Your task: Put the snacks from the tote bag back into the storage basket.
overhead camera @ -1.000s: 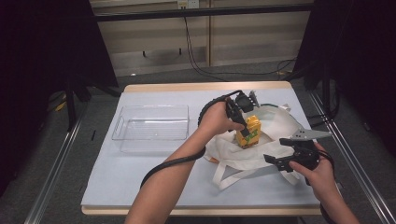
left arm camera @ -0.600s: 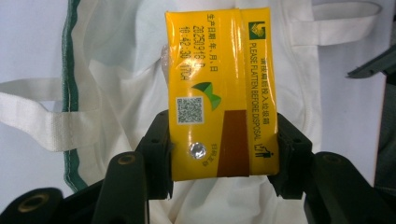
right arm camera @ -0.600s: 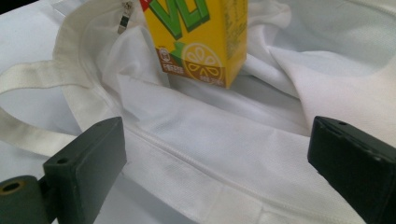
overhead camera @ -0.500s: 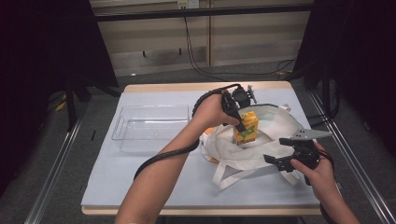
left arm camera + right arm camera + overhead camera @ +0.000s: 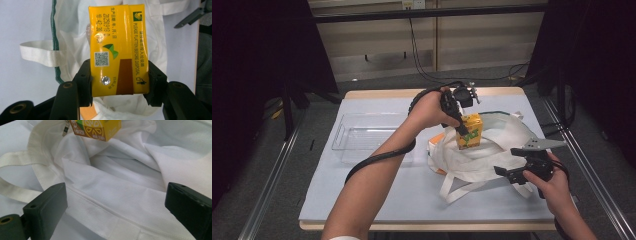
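Carton (image 5: 470, 131) lifted higher over bag (image 5: 492, 150) vs 1 s ago, L gripper (image 5: 460, 129) clamping it; R gripper (image 5: 512, 172) wide apart.

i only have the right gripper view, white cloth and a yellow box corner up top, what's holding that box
Observer: The left gripper is shut on the juice carton, one finger on each narrow side.
Operator: is the carton out of the bag or sitting in it
Observer: In the high view it hangs upright over the white bag; whether its base touches the cloth I cannot tell.
Operator: anywhere to put it
Observer: A clear plastic bin stands on the table, left of the bag.
Operator: and my gripper
Observer: The right gripper is open at the bag's near right edge, holding nothing.
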Tool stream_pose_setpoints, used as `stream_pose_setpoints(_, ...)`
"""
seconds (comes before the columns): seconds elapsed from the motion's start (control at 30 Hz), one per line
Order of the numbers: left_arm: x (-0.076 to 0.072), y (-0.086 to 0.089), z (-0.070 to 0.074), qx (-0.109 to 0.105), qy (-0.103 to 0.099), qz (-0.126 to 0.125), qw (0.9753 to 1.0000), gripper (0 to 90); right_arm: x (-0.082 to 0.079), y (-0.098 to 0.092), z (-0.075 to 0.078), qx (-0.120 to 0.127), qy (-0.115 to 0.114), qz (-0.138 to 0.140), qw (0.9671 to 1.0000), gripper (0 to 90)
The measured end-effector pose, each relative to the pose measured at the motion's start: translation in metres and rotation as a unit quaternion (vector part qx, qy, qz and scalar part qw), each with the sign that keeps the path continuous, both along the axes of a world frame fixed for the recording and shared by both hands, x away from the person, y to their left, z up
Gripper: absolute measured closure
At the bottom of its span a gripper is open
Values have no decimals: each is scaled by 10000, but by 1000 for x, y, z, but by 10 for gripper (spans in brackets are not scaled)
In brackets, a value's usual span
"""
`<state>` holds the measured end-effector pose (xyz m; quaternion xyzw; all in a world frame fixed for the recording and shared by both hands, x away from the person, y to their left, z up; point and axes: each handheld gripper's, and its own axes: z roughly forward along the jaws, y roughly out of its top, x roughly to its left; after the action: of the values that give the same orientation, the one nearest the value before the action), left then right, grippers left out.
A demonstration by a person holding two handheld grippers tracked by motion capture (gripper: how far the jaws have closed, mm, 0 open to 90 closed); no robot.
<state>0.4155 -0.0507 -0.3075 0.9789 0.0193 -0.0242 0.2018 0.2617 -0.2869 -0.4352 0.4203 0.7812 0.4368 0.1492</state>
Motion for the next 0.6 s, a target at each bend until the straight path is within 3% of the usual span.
stream_pose_setpoints(0.17,1,6,7,39,69,46,10000,505,0,0,0,2,-17,23,10000,42)
stream_pose_setpoints(0.6,2,23,26,-79,-70,-58,9999,504,0,-1,2,-4,-10,10,10000,43)
